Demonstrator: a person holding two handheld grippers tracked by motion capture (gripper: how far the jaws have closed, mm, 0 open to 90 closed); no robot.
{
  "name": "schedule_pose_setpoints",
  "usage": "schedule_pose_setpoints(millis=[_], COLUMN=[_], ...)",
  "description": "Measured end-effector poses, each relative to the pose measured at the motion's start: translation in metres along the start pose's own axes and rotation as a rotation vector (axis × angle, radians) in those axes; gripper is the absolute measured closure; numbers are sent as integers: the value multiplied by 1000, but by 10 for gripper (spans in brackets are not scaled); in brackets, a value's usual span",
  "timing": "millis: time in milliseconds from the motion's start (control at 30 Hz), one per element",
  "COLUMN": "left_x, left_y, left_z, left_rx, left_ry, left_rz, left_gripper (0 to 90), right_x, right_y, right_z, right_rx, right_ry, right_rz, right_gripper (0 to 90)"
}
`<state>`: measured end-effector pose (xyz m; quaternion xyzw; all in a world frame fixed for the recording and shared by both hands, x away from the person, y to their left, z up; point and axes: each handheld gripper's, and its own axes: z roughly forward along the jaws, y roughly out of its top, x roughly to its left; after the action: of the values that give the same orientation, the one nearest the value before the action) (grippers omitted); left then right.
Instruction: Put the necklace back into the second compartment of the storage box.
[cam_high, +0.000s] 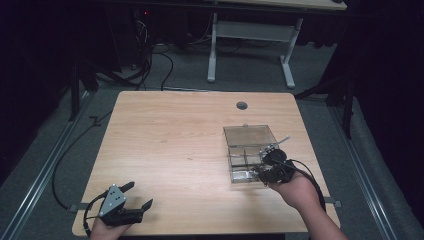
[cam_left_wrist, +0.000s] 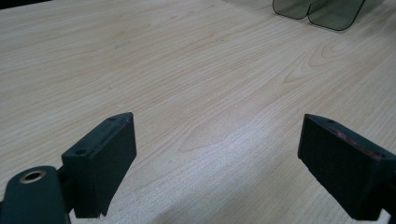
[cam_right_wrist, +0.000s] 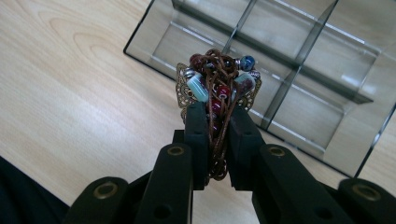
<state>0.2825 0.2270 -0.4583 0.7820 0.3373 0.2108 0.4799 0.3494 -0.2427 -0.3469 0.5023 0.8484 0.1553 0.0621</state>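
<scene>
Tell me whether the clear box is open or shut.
Open: the clear box has its lid swung back, dividers exposed.

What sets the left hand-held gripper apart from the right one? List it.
The left hand-held gripper has its jaws wide open and empty; the right hand-held gripper is shut on a beaded bracelet. The left sits over bare table; the right is at the clear divided box. Both have black jaws.

High view overhead; gripper views close, sharing table (cam_high: 175, 145)

Dim high view (dark edges); close-ups brighter.
</scene>
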Motion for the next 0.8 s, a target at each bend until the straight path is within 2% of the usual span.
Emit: schedule_pose_setpoints(millis=[267, 400, 800], left_x=[0, 0, 0], left_y=[0, 0, 0], left_z=[0, 1, 0], left_rx=[1, 2, 5], left_ry=[-3, -3, -4], left_rz=[2, 4, 5], left_gripper=[120, 120, 120], right_x=[-8, -19, -39], right_y=[14, 23, 45], right_z=[4, 11, 29], right_rx=[0, 11, 20], right_ry=[-8, -7, -23], right_rz=[0, 14, 46], right_gripper=[810, 810, 810])
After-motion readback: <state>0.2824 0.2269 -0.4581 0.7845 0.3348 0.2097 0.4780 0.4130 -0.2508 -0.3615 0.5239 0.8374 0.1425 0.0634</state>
